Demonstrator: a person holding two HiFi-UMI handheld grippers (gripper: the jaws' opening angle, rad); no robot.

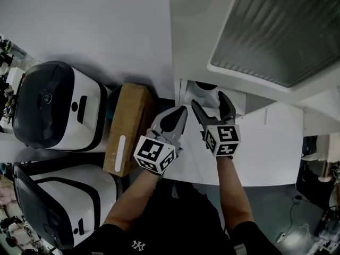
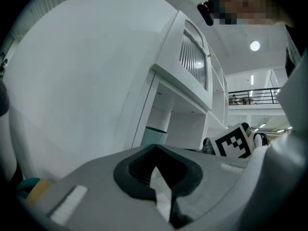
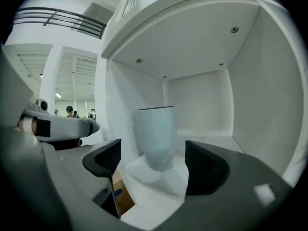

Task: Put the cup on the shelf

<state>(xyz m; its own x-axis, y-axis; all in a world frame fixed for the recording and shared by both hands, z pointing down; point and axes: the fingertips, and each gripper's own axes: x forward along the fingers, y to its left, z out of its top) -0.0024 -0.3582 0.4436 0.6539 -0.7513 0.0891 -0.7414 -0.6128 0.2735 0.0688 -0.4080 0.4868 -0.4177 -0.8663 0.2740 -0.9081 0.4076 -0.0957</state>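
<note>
A pale blue-white cup [image 3: 156, 136] stands upright on the floor of a white shelf compartment [image 3: 207, 105]. My right gripper [image 3: 154, 170] is open just in front of it, one jaw on each side, and nothing is held. In the head view the cup [image 1: 206, 91] peeks out of the shelf opening beyond the right gripper [image 1: 209, 101]. My left gripper [image 1: 182, 111] is shut and empty, hanging beside the right one at the shelf's left edge. From the left gripper view the cup [image 2: 155, 134] shows inside the shelf [image 2: 187, 124], past the closed left gripper [image 2: 161, 186].
A brown cardboard box [image 1: 129, 126] lies left of the shelf. Two white-and-black machines [image 1: 58, 105] [image 1: 64, 201] stand further left. A ribbed panel [image 1: 281, 31] tops the shelf unit. The white shelf surface [image 1: 265, 147] extends to the right of my arms.
</note>
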